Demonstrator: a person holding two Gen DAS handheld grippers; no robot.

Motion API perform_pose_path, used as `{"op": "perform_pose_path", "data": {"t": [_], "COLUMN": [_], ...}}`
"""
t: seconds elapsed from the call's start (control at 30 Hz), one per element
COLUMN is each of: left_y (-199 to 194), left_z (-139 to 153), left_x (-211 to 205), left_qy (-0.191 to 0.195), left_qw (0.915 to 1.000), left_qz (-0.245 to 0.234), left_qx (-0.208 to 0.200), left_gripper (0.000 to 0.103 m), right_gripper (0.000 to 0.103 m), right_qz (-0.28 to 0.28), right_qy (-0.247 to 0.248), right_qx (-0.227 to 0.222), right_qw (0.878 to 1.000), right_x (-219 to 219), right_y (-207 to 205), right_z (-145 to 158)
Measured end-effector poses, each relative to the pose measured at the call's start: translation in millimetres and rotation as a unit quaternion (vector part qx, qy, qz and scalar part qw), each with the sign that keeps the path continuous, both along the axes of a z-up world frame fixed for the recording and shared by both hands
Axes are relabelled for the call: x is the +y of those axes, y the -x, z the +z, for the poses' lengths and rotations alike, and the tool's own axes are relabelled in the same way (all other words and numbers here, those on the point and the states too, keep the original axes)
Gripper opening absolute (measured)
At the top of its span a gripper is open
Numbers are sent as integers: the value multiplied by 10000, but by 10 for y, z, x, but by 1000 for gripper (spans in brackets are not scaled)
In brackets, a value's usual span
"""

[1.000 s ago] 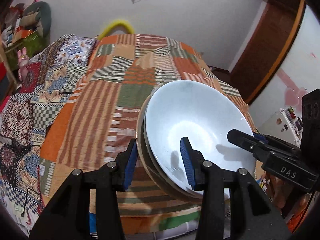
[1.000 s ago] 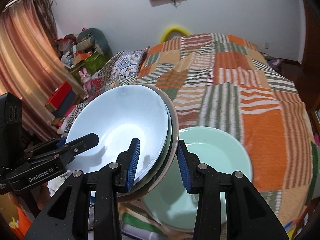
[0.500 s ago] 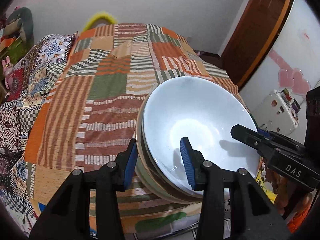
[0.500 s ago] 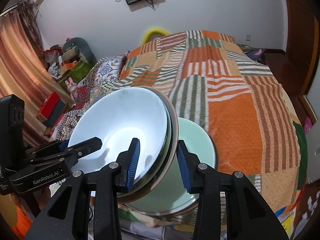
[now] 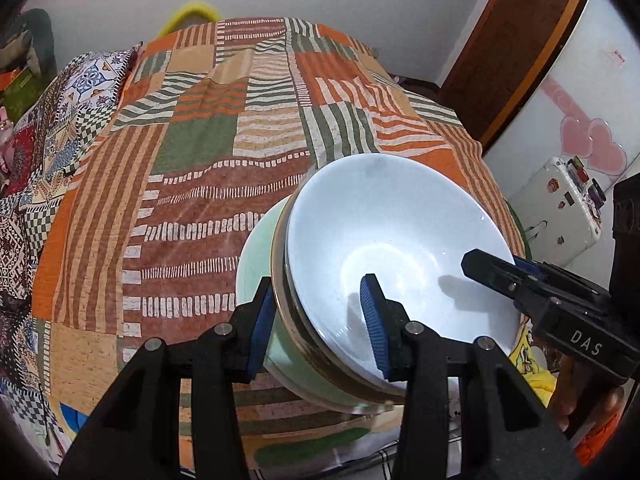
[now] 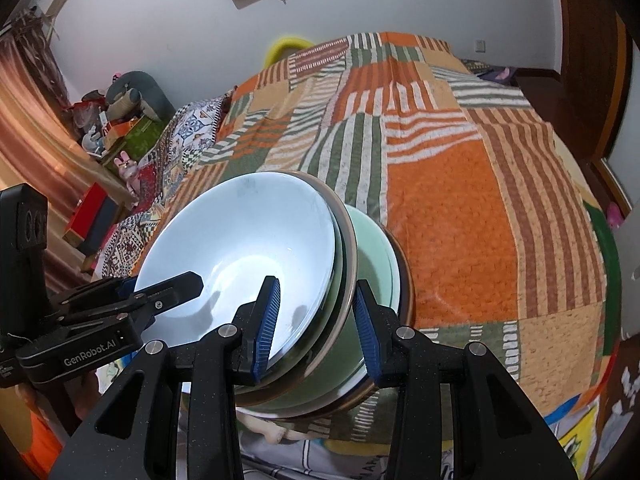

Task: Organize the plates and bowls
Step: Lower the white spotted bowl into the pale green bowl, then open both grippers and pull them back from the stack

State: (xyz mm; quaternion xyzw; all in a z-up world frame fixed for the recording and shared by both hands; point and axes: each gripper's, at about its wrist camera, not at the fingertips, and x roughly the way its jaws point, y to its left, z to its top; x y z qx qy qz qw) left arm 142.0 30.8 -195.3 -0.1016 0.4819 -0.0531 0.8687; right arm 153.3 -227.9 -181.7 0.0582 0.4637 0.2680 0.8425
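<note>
A white bowl (image 5: 396, 232) lies on top of a small nested stack with a brown-rimmed dish under it. My left gripper (image 5: 318, 328) is shut on the stack's left rim. My right gripper (image 6: 316, 322) is shut on its right rim; it also shows in the left wrist view (image 5: 516, 280). The held stack sits low in a pale green bowl (image 6: 374, 268) at the near edge of the bed; whether it touches I cannot tell. The green bowl also shows in the left wrist view (image 5: 256, 252).
The bed has a striped patchwork cover (image 5: 224, 152) stretching away behind the bowls. A patterned pillow (image 6: 192, 128) lies on its far left. A white case (image 5: 560, 208) stands on the floor at the right, by a brown door (image 5: 516, 40).
Both grippers have carried the white bowl stack over and down into the green bowl. The grip on the rims is unchanged.
</note>
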Motion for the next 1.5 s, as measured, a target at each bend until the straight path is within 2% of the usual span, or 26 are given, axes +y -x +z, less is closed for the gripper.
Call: {"op": "perform_pose_path", "data": {"t": [0.17,0.37,0.5,0.57,0.7,0.87,1.03,1.23,1.4,1.47,1.5], "left_y": [-34,-56,-56,-22,114,272,520,895,1142,1227,1280], "left_z": [-34,-54,-53,0,238,536,976,1505,1769,1840,1873], "left_x": [2,37,44,48,26,64,50,-69,-105,-110,-113], "left_qy": [24,213,236,152,-294,-299,-319,-582,-574,-562,-570], "left_qw": [10000,9997,9997,9997,9980,9952,9869,9653,9533,9489,9458], "left_qz": [2,80,106,145,173,184,222,307,299,321,345], "left_qx": [-5,0,25,-96,-529,-911,-1567,-2526,-2951,-3090,-3178], "left_gripper": [43,43,43,44,44,44,44,57,63,70,73], "right_gripper": [34,43,43,44,47,48,49,54,54,55,59], "right_qz": [-38,34,81,83,55,27,62,46,53,43,38], "right_qy": [-127,-279,-157,-16,-2,-51,-59,-200,-389,-434,-451], "right_qx": [77,176,78,-93,-319,-637,-1198,-2025,-2625,-2799,-2877], "right_qw": [9999,9995,9998,9999,9995,9980,9928,9791,9641,9590,9567], "right_x": [-23,-40,-11,-8,-63,-118,-94,-158,-252,-279,-286], "right_y": [-35,-55,-20,10,40,113,283,562,818,898,937], "right_z": [-22,-74,-45,11,152,369,690,1157,1477,1561,1595]}}
